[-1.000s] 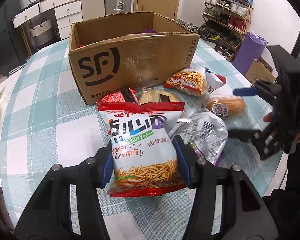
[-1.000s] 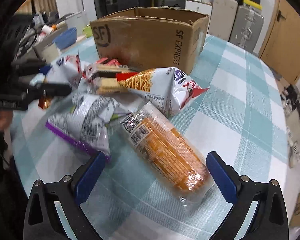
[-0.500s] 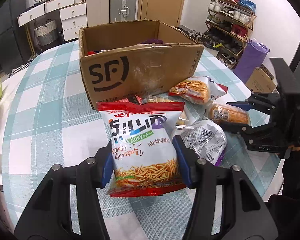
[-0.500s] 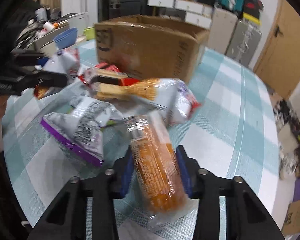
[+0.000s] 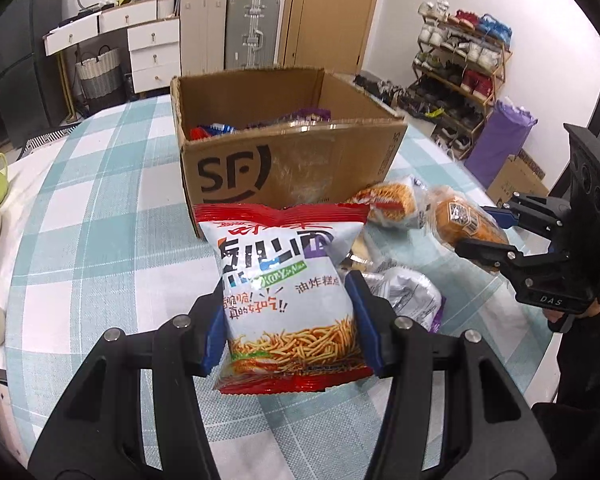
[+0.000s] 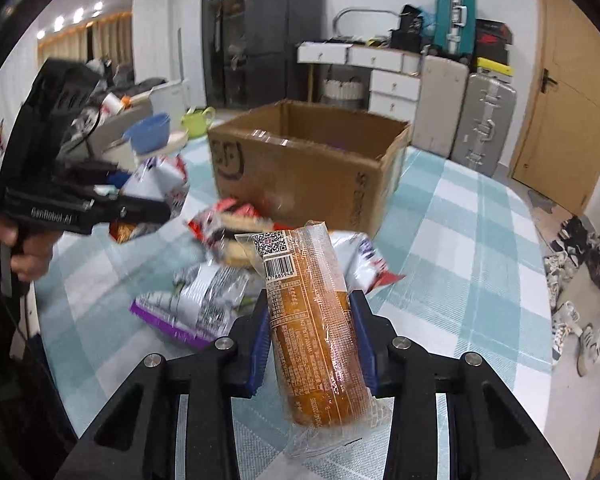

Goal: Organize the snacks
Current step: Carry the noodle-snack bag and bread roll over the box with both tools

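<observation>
Since one second ago the right gripper [image 6: 310,340] has closed on the orange cake roll [image 6: 312,320] and lifted it off the checked table [image 6: 460,240], and the left gripper [image 5: 290,320] still pinches the noodle snack bag [image 5: 284,292] upright, now raised nearer to the cardboard box [image 5: 292,160]. The box stands open at the far side of the table with some packets already inside. A silver-purple bag [image 6: 192,304] and a white-red bag [image 6: 364,264] lie on the table between the grippers and the box.
</observation>
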Tool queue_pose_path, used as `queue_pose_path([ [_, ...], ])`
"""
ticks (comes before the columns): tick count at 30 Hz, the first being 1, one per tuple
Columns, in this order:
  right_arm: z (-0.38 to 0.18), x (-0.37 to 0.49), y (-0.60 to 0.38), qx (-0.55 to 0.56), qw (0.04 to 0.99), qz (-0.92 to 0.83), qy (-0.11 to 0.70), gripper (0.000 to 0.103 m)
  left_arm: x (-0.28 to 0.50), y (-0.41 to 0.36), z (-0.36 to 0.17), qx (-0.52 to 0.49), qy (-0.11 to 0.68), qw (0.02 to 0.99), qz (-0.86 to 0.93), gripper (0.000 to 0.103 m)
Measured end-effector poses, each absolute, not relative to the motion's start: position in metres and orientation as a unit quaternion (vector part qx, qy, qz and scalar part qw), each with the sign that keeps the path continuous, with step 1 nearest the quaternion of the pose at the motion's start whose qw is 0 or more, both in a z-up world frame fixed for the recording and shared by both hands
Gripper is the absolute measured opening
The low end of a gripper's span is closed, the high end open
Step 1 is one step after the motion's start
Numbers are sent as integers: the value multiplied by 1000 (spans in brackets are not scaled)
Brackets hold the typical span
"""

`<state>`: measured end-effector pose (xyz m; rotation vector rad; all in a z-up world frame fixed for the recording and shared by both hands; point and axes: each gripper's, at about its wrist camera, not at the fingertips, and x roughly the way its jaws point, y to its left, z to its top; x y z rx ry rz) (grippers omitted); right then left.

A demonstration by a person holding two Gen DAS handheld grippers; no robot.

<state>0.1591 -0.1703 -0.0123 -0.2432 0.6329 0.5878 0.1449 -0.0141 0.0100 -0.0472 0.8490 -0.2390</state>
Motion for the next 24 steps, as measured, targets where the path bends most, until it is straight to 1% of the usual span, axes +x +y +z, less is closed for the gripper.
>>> queue_pose_path([
  [12,18,167,-181,2,923,272,272,37,143,-2,31,-39,379,920,-93,51],
  [24,59,184,-169,13,939,252,233,38,156,10,73,-44,329,940,-76,51],
])
